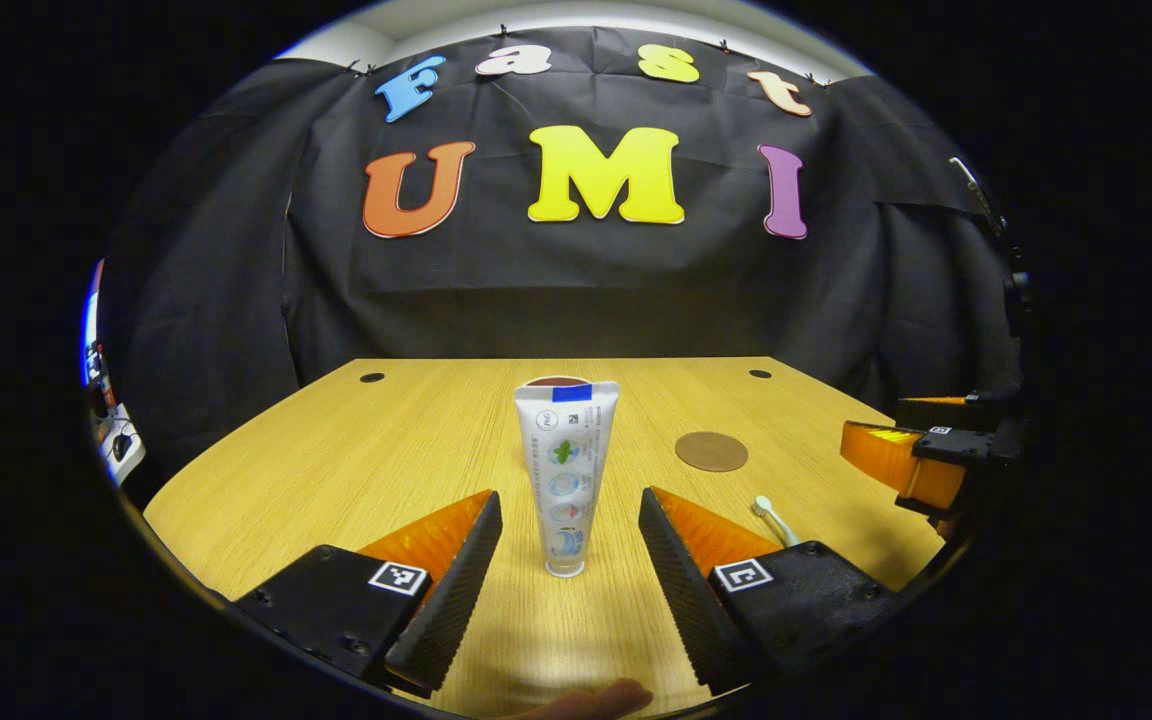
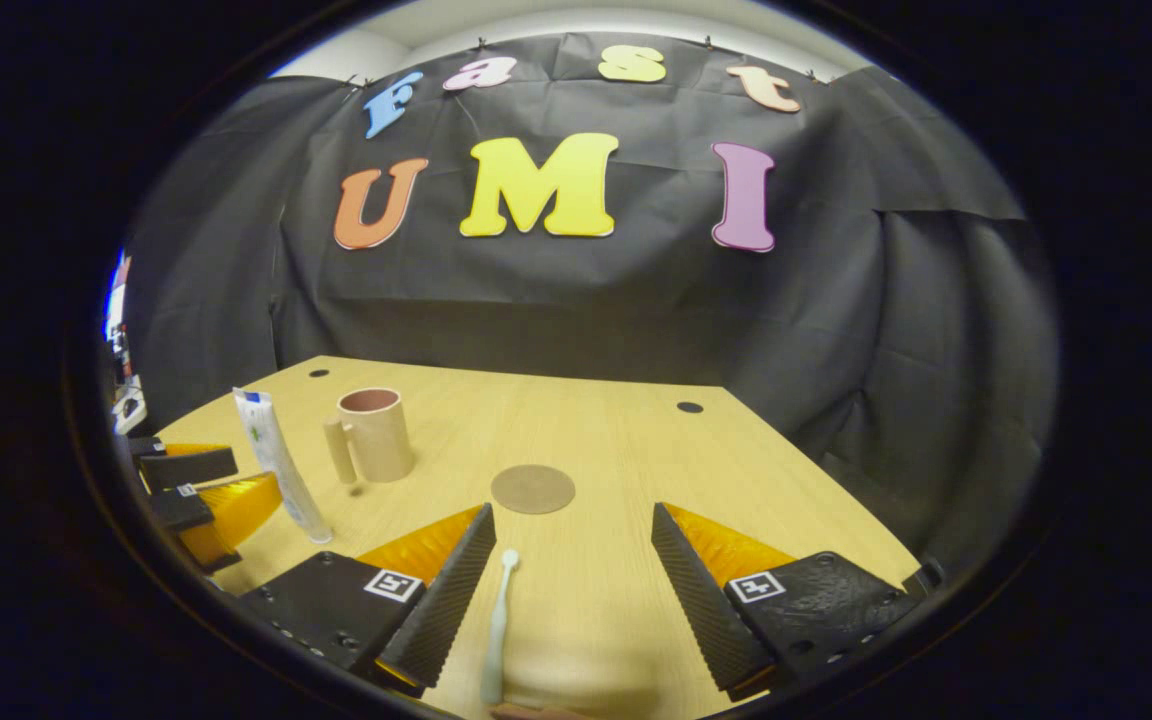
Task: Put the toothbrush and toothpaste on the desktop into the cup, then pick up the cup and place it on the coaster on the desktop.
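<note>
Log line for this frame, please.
left gripper: open, toothpaste upright between jaws | right gripper: open, over toothbrush | cup: empty

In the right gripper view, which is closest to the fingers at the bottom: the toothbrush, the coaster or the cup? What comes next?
1. Toothbrush: lying between the fingers, nearer the left one.
2. Coaster: just ahead, flat on the desk.
3. Cup: farthest, back on the left.

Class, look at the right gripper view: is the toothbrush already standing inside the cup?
No. The toothbrush lies flat on the desktop, well apart from the cup.
</note>
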